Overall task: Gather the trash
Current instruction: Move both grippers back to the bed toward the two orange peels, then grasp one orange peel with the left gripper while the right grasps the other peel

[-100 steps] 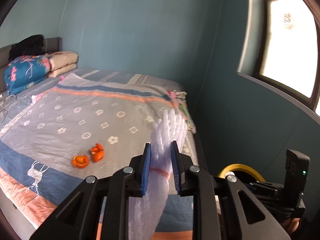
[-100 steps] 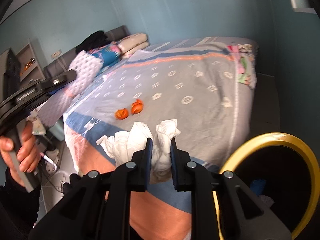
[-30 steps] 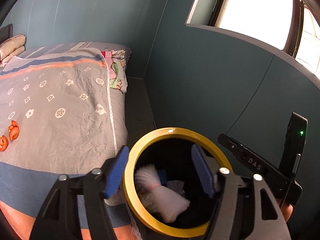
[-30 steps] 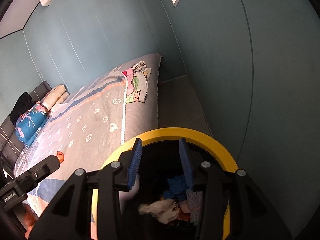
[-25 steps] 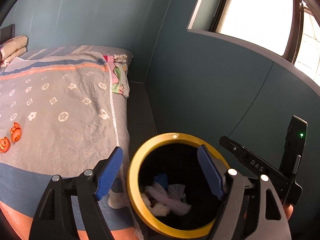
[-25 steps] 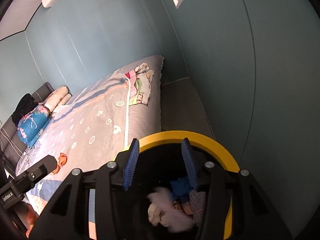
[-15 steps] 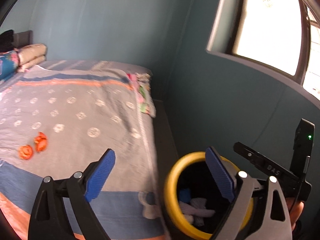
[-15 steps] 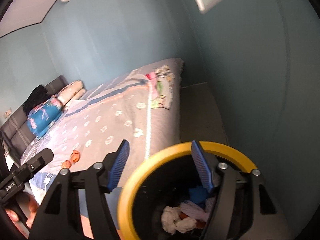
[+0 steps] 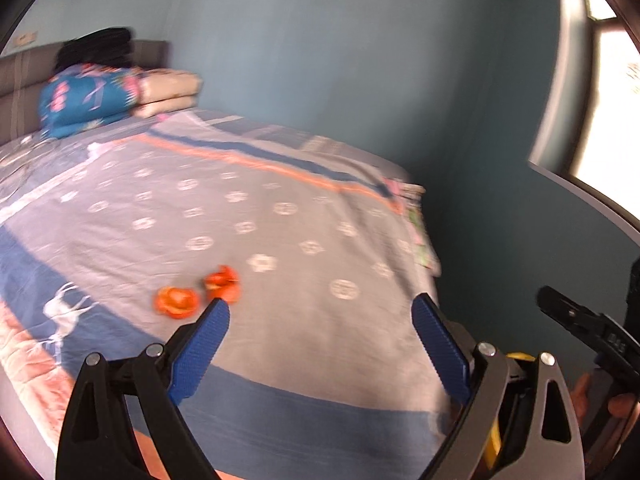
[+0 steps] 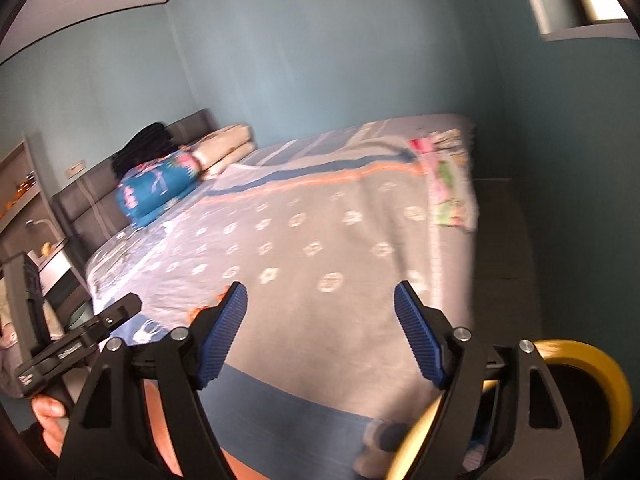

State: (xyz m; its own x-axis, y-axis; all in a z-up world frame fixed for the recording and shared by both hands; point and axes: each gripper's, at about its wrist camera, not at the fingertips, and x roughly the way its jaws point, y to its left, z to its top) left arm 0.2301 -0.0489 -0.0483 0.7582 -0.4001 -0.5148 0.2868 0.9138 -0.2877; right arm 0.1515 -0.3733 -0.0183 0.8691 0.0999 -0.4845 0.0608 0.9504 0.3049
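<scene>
Both our tools face the bed: the left hand-held gripper (image 9: 320, 344) stands wide open with nothing between its blue pads, and the right hand-held gripper (image 10: 320, 332) is opening, also empty. What is left to collect, as we judge it, is the pair of crumpled orange peel scraps (image 9: 198, 292) lying just beside each other on the grey patterned bedspread (image 9: 280, 240), near its front edge and to the left of the left gripper's left pad.

The scraps look small, light and curled, so we risk pinching a fold of soft bedspread with them, or nudging one away if a pad lands first. Two scraps so close may also come up as one and drop on the way.

The round black bin with the yellow rim (image 10: 588, 356) sits low on the right, against the bed's corner and half hidden behind the right gripper's frame. We could clip its rim when swinging back. The two grippers are near each other, and the blue-green wall (image 10: 580, 200) closes the right side, with only a narrow strip of floor between it and the bed. Above the bed the space is open. Both views are blurred, so fine detail is uncertain.
</scene>
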